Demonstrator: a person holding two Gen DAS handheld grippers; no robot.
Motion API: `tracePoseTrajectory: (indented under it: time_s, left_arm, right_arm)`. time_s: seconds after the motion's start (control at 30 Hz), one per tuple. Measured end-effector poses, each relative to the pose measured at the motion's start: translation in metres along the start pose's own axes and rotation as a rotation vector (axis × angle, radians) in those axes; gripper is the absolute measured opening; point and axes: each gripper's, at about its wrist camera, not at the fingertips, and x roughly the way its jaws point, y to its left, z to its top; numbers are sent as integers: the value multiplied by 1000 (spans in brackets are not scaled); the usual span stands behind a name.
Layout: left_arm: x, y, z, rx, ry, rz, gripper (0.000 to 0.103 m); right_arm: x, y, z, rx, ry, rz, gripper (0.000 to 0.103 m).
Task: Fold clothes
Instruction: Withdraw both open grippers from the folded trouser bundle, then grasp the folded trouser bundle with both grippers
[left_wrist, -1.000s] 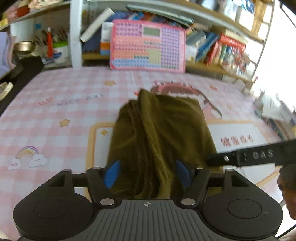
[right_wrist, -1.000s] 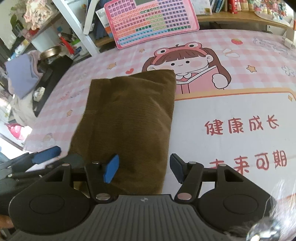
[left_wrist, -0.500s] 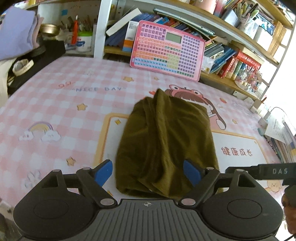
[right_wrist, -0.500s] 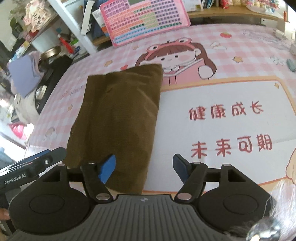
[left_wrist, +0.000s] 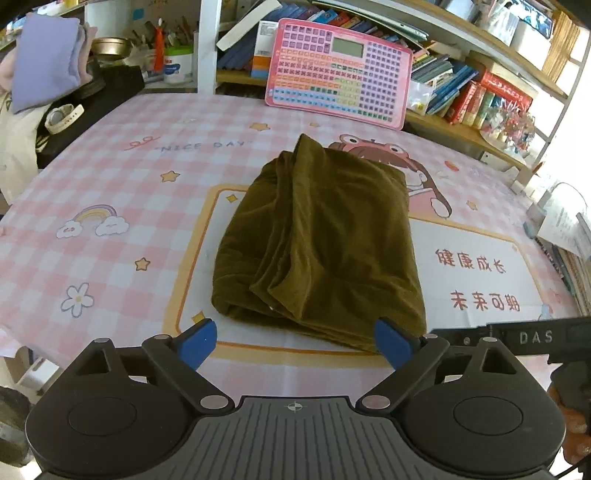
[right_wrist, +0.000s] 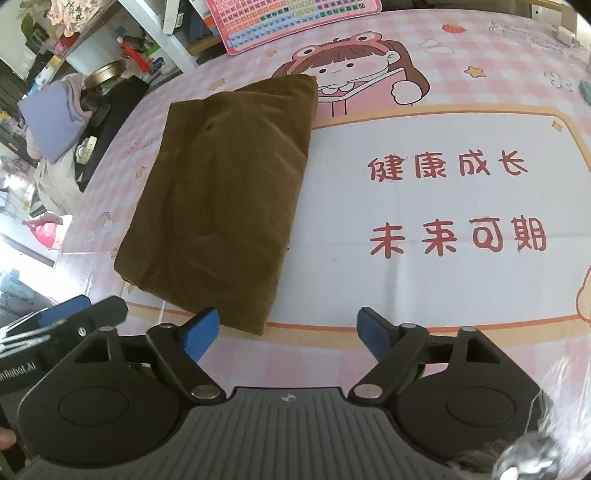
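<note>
An olive-brown garment lies folded into a rectangle on the pink checked table mat; it also shows in the right wrist view. My left gripper is open and empty, just short of the garment's near edge. My right gripper is open and empty, near the garment's near right corner and apart from it. The left gripper's body shows at the lower left of the right wrist view.
A pink keyboard toy leans against bookshelves at the back. A lilac cloth pile, a black item and a watch lie at the far left. Books and papers sit at the right edge.
Both grippers have pulled back and up from the garment and opened wider. The left jaws, which straddled the garment's near edge, now stand free of it. The garment lies still.
</note>
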Motion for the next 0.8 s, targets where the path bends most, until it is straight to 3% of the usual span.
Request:
tracePoseTrajectory:
  time_s: [0.2, 0.33, 0.43, 0.5, 0.67, 0.8]
  left_arm:
    - [19, 20, 25, 22, 14, -76, 94]
    - [44, 52, 46, -57, 77, -190, 94]
    - [64, 73, 59, -130, 117, -329, 94]
    - [75, 79, 64, -147, 142, -378, 94]
    - [90, 80, 72, -106, 159, -389, 98]
    - [100, 89, 79, -136, 158, -383, 98]
  right_arm:
    - [1, -8, 9, 150, -73, 0, 89]
    - [8, -8, 12, 250, -99, 21, 87]
    - [14, -5, 14, 290, -106, 7, 84]
    - [18, -3, 13, 319, -115, 10, 75]
    - [26, 7, 15, 341, -126, 20, 67]
    - [34, 18, 21, 329, -133, 25, 64]
